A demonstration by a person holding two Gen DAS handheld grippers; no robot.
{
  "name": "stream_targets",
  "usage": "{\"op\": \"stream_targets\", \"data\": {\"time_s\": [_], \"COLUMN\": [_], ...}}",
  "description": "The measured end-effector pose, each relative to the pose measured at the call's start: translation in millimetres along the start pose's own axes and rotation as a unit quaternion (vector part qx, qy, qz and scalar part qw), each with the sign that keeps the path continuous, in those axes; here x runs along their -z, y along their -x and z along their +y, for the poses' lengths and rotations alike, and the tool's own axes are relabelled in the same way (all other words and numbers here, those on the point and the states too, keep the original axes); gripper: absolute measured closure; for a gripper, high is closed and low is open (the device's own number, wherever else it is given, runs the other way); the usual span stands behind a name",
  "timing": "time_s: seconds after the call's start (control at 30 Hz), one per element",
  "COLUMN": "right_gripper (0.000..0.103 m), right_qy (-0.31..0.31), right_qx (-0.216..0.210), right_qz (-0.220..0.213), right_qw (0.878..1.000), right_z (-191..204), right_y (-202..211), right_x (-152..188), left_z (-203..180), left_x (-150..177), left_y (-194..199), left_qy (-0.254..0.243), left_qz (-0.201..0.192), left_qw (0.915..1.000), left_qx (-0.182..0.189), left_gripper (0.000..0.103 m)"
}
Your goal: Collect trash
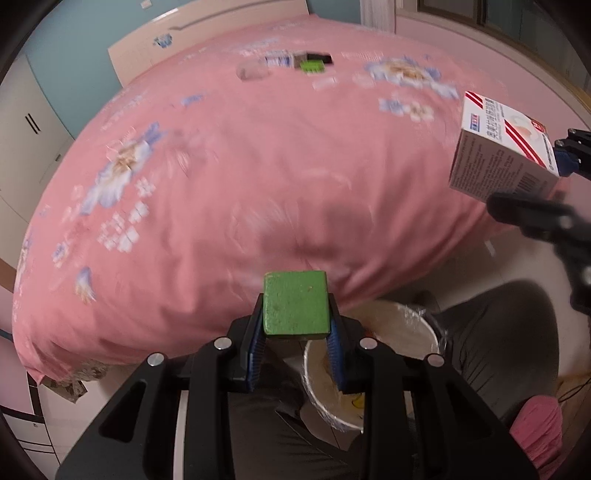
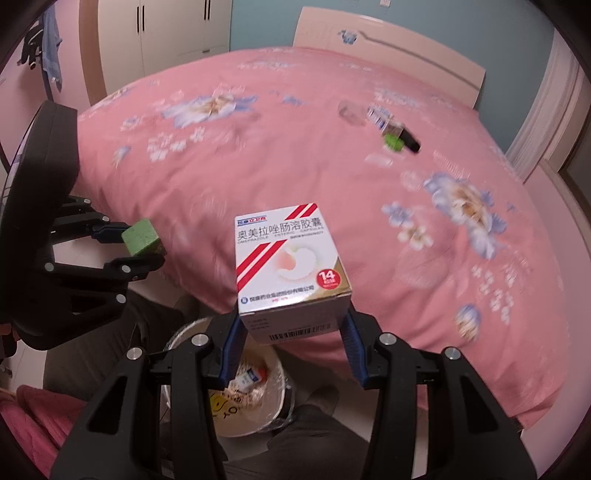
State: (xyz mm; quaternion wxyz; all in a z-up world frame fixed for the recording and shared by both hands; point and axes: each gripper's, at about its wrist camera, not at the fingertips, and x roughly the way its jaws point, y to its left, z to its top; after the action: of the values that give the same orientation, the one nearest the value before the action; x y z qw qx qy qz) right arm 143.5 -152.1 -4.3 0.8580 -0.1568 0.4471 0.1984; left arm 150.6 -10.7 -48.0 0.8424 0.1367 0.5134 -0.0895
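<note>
My left gripper (image 1: pixel 295 334) is shut on a green block (image 1: pixel 295 304), held over the near edge of the pink bed, just above and left of a lined trash bin (image 1: pixel 430 328). My right gripper (image 2: pixel 291 332) is shut on a white medicine box with red stripes (image 2: pixel 291 258), above the same bin (image 2: pixel 275 402), which holds some scraps. The box also shows in the left wrist view (image 1: pixel 502 147), the green block in the right wrist view (image 2: pixel 142 236). More trash lies far across the bed: a green piece (image 2: pixel 393 142), a dark item (image 2: pixel 410 142) and a small packet (image 2: pixel 378 116).
The pink flowered bedspread (image 1: pixel 221 184) fills most of both views. A headboard (image 2: pixel 406 44) and white wardrobes (image 2: pixel 166 33) stand behind. A person's dark trouser legs (image 1: pixel 498 332) flank the bin on the tiled floor.
</note>
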Motion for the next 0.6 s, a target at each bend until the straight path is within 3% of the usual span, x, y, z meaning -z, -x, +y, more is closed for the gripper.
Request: {"op": "stream_targets", "data": {"time_s": [0.6], "right_gripper": [0.055], "right_qy": [-0.007], "right_qx": [-0.049], "right_qz": [0.113], "right_qw": [0.992], "right_z": [21], "right_y": [-86], "right_x": [76], "left_z": [-34], "left_x": [57], "left_y": [-94], "left_qy": [-0.025], "left_qz": [0.111], "left_qw": [0.993], "left_qx": [0.033], "left_gripper": [0.071]}}
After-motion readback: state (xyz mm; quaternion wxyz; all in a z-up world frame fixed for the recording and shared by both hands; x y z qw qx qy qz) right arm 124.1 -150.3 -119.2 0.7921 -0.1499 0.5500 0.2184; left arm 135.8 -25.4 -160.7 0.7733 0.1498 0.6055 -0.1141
